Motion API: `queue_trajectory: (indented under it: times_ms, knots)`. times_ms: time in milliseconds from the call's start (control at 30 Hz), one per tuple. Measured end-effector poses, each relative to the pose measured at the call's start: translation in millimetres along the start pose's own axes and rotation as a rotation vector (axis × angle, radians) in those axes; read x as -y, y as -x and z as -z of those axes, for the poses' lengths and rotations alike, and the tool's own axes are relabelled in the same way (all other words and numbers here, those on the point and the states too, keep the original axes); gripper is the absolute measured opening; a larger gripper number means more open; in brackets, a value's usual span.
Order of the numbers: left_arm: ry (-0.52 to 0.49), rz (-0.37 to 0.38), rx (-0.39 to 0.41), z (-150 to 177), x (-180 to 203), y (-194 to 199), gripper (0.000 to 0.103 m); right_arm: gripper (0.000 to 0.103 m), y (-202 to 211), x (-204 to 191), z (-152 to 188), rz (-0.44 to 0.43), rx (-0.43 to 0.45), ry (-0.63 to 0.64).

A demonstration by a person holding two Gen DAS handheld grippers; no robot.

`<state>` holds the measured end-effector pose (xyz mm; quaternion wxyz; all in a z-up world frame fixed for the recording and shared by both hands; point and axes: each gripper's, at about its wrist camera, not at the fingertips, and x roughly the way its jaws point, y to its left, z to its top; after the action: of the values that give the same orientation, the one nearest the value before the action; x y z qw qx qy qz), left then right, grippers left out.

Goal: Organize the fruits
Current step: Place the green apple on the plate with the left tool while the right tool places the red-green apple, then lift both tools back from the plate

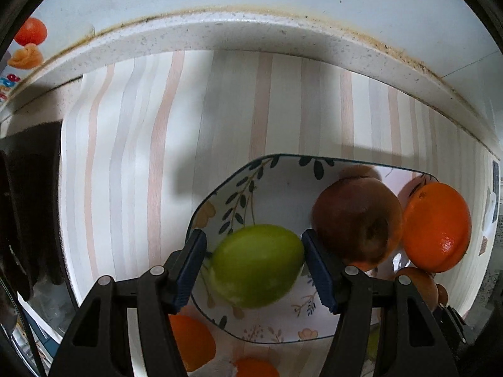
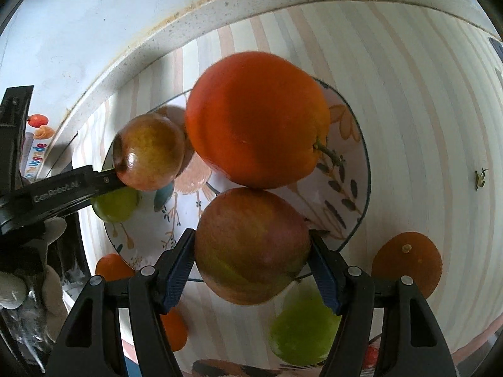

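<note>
Left tongs (image 1: 254,265): blue-padded fingers (image 1: 193,270) set on either side of a green fruit (image 1: 256,265); the right pad meets its skin, the left pad sits at its edge with a slight gap possible, so a firm clamp cannot be told.
Green fruit: between the left tongs' pads, over the near-left part of the floral bowl (image 1: 283,185); slightly blurred.
Left tongs, pose: seen in the right wrist view as a black arm (image 2: 63,191) reaching in from the left, its tip at the bowl's left rim, just beside a small reddish-yellow apple (image 2: 149,152).
Small reddish-yellow apple: inside the bowl, left of the large orange (image 2: 256,119); in the left wrist view it lies just right of the left tongs' right pad.
Large orange: inside the bowl toward its far side, stem pointing right, touching the top of the red-green apple (image 2: 251,246).
Right tongs (image 2: 253,264): closed narrowly onto the red-green apple, both blue pads (image 2: 179,265) pressed to its flanks.
Red-green apple: held between the right tongs' fingers, above the bowl's near rim.
Right tongs, pose: pointing forward and downward over the bowl (image 2: 355,157).
Loose fruit: a second green fruit (image 2: 301,326) lies on the striped mat (image 2: 424,110) below the right tongs; small oranges (image 2: 407,260) lie on the mat at right and lower left, outside the bowl.
Striped mat: under the bowl, bordered behind by a speckled counter edge (image 1: 251,26).
</note>
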<state>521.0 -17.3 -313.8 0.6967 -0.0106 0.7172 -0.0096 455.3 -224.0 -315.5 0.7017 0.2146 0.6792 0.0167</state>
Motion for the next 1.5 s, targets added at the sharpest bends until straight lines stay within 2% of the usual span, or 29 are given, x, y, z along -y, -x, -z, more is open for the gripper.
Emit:
queue_trajectory:
  times_ms: [100,300,333,433,667,733,933,1233,1500]
  knots:
    - [0.003,0.000,0.001,-1,-1,0,0.062,0.074,5,-2,2,-0.006,0.002,0.000]
    - [0.021,-0.014,0.046,-6,-8,21,0.082,0.095,28,-8,4,0.008,0.032,0.026]
    - [0.024,-0.013,0.061,-5,-9,29,0.082,0.097,32,-9,4,0.016,0.037,0.030]
    - [0.020,-0.010,0.094,5,-12,47,0.082,0.097,43,-12,6,0.060,0.061,0.054]
    - [0.011,-0.011,0.177,53,-9,91,0.082,0.098,71,-22,30,0.160,0.128,0.140]
    - [0.001,-0.019,0.207,81,-7,106,0.082,0.098,76,-21,40,0.155,0.133,0.142]
    - [-0.025,-0.047,0.286,128,2,132,0.082,0.098,108,-17,72,0.162,0.196,0.163]
    - [-0.060,-0.029,0.383,180,6,166,0.082,0.098,166,-27,122,0.195,0.321,0.228]
    - [-0.060,0.008,0.430,212,7,192,0.082,0.098,209,-39,156,0.171,0.395,0.253]
